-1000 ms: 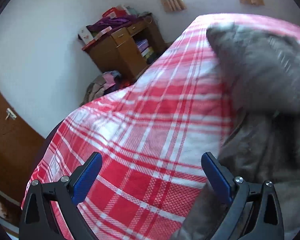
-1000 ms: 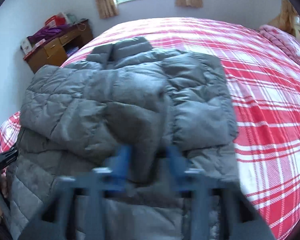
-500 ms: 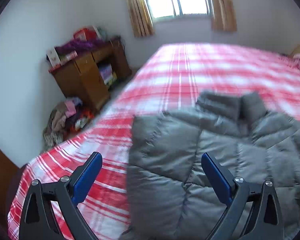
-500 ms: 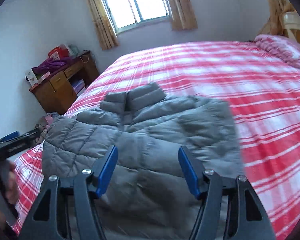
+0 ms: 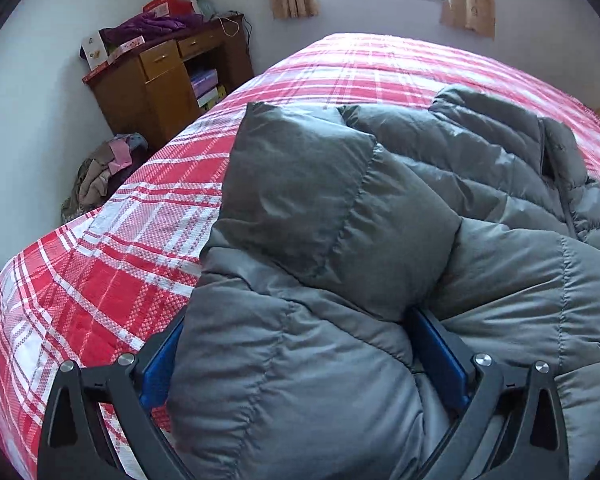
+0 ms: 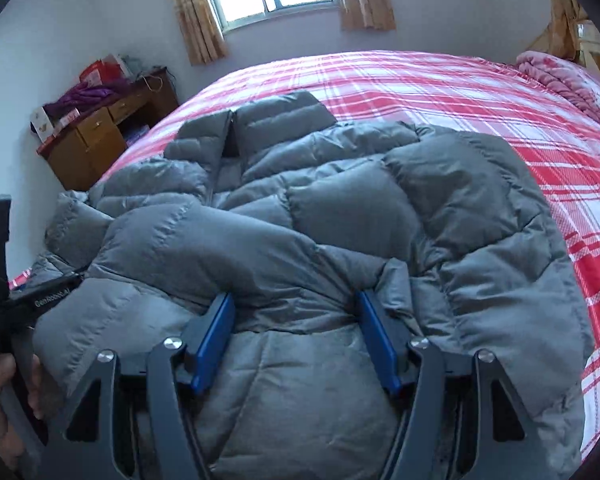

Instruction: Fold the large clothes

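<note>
A grey puffer jacket (image 6: 340, 208) lies spread on the red plaid bed (image 6: 440, 80), collar (image 6: 252, 124) toward the window. One sleeve (image 5: 300, 184) is folded in across its body. My left gripper (image 5: 300, 360) is pushed into the jacket's left edge. Its jaws stand wide, puffy fabric bulges between the blue pads (image 5: 440, 356), and nothing is squeezed. My right gripper (image 6: 298, 340) rests on the jacket's lower part, its jaws partly apart with fabric lying loosely between them. At the left of the right wrist view, a hand (image 6: 0, 380) holds the left gripper's black body (image 6: 20, 304).
A wooden desk (image 5: 164, 80) piled with boxes and purple cloth stands by the wall at the left. Clothes lie heaped on the floor (image 5: 104, 172) beside it. A pink blanket (image 6: 560, 80) is at the bed's far right. The bed's left edge (image 5: 28, 264) is close.
My left gripper swung from over bare plaid cover onto the jacket, and fabric now fills its jaws. My right gripper came down and forward onto the jacket's lower part.
</note>
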`<state>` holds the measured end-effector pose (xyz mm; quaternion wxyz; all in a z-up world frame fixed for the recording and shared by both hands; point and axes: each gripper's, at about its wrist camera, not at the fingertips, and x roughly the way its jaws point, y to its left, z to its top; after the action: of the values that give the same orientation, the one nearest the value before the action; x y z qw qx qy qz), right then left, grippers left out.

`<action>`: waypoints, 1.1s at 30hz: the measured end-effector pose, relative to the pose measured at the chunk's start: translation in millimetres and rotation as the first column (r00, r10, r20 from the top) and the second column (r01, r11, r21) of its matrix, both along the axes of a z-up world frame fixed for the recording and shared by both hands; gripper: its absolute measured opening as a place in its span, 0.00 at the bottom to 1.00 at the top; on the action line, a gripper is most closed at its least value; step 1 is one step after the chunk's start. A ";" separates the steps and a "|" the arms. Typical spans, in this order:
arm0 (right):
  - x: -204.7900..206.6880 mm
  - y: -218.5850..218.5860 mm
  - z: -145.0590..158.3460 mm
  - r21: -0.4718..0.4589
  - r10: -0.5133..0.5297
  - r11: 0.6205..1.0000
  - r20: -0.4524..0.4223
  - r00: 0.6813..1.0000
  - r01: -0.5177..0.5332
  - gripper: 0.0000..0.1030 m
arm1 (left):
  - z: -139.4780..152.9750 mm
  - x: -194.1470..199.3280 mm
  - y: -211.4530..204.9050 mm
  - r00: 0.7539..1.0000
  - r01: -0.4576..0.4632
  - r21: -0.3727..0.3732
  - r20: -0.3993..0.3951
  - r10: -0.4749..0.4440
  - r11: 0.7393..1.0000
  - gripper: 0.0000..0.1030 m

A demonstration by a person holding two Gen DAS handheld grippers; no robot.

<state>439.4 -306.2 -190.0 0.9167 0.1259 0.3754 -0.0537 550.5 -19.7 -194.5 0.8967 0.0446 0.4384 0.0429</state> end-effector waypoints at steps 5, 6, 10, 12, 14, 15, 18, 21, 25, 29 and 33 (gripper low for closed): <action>7.8 9.3 -4.2 -0.062 -0.005 0.998 -0.029 1.000 0.003 0.65 | -2.6 6.7 2.9 1.000 -0.003 -0.027 -0.015 0.003 1.000 1.00; 8.4 9.5 -4.9 -0.066 -0.006 0.998 -0.031 0.999 0.004 0.65 | -2.7 7.1 1.3 1.000 -0.003 -0.020 -0.013 0.003 1.000 1.00; 12.6 14.5 -7.0 -0.108 -0.011 0.994 -0.050 0.999 0.006 0.66 | -3.6 7.5 2.3 1.000 -0.003 -0.011 -0.010 0.003 1.000 1.00; 14.4 16.6 -7.4 -0.126 -0.013 0.992 -0.060 0.998 0.005 0.66 | -0.9 7.5 3.4 1.000 0.002 -0.011 -0.014 -0.002 1.000 0.99; 16.2 18.0 -6.6 -0.140 -0.010 0.990 -0.075 0.997 -0.001 0.66 | 7.2 1.8 2.0 0.999 0.008 -0.003 -0.038 -0.008 1.000 0.99; 17.2 18.7 -3.9 -0.151 0.008 0.988 -0.093 0.996 -0.022 0.66 | 17.7 -2.0 3.3 0.999 0.016 0.005 -0.047 -0.016 1.000 0.99; 1.8 8.4 22.4 -0.108 0.001 0.994 -0.072 0.997 -0.009 0.66 | 63.2 -20.8 9.7 0.994 0.086 -0.015 0.072 -0.085 0.996 0.99; -9.9 11.5 62.2 -0.117 -0.023 0.993 0.059 0.998 0.030 0.66 | 95.2 -12.2 16.2 0.986 0.072 -0.041 0.156 -0.065 0.997 0.99; 22.6 31.6 83.5 -0.051 0.019 0.999 0.094 0.995 -0.015 0.65 | 84.3 23.2 27.4 0.992 -0.049 -0.121 0.106 0.062 0.991 0.99; 65.4 52.3 51.5 -0.069 0.070 0.996 0.069 0.995 -0.065 0.65 | 28.2 51.5 30.7 0.989 -0.148 -0.053 -0.002 0.148 0.988 0.99; 77.4 55.8 1.3 -0.077 0.083 0.994 -0.015 0.996 -0.084 0.66 | -3.7 54.1 40.5 0.989 -0.148 -0.118 -0.010 0.148 0.982 0.99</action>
<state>516.7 -250.4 -188.7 0.9200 0.0744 0.3835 -0.0307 604.6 20.8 -198.1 0.8919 -0.0413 0.4427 0.0832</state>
